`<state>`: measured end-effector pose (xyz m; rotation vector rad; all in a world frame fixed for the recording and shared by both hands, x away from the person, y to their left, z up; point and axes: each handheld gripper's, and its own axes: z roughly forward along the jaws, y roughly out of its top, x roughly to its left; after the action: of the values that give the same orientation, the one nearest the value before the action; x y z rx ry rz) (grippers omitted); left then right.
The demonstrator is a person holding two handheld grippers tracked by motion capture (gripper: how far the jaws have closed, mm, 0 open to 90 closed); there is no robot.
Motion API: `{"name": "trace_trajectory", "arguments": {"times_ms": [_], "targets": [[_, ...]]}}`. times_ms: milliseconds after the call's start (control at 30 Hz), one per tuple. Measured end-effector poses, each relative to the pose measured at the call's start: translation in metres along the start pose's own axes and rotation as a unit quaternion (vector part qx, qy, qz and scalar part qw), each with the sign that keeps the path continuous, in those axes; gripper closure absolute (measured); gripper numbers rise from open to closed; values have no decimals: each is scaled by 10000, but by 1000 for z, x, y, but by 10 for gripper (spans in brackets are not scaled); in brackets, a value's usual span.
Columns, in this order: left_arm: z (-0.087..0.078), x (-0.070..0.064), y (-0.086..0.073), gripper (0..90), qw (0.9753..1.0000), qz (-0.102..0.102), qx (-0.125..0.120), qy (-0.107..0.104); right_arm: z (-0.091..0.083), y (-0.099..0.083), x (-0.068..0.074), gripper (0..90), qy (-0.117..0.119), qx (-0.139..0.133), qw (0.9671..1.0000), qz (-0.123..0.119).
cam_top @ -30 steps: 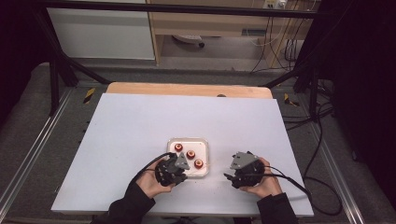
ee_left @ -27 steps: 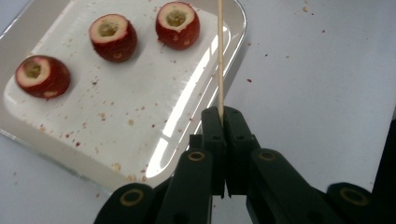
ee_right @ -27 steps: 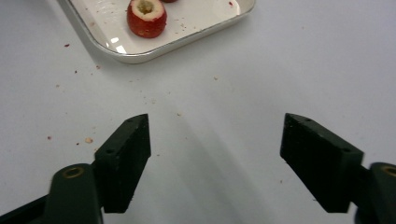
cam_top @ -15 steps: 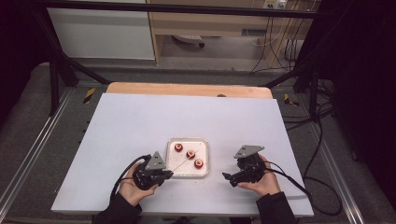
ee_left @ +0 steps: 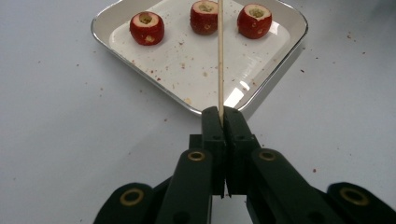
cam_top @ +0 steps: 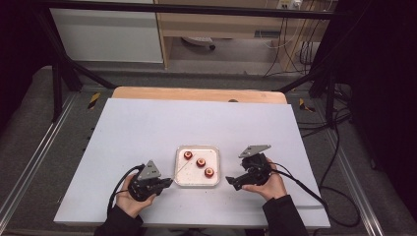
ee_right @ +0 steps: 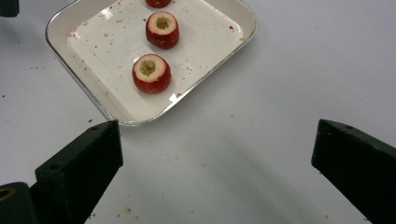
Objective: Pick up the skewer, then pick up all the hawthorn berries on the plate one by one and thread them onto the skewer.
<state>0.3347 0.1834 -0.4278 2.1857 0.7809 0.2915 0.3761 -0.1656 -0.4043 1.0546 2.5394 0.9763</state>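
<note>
Both grippers are black: the left gripper (cam_top: 168,182) and right gripper (cam_top: 230,181) each carry a grey three-cornered plate; black cables trail behind; brass-ringed screws; dark sleeves.

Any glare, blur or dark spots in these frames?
High view: surroundings dark, table evenly lit, soft overall. Left gripper view: glare on the tray rim, skewer sharp, jaws slightly blurred. Right gripper view: fruits crisp, jaws blurred.

Left gripper (cam_top: 167,182) fingers (ee_left: 215,140) pressed together; right gripper (cam_top: 230,182) fingers (ee_right: 84,163) spread wide.
</note>
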Motion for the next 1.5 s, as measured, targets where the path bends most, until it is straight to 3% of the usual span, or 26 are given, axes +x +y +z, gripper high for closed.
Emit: {"name": "trace_trajectory", "arguments": {"times_ms": [567,700,933,1133,1500], "targets": [[-7,6,-14,886,9999,-104,-74,57,22,36,17,96,227,276,9993,-86],[-6,6,-13,886,9999,-63,-39,73,28,49,18,138,270,595,9977,-152],[-7,7,-13,886,9999,-81,-53,61,38,61,23,246,472,902,9943,-303],[-8,7,-13,886,9999,-79,-68,71,56,72,27,383,797,1386,9868,-265],[-7,6,-13,886,10000,-55,-54,41,74,78,27,543,933,1774,9789,-405]]}}
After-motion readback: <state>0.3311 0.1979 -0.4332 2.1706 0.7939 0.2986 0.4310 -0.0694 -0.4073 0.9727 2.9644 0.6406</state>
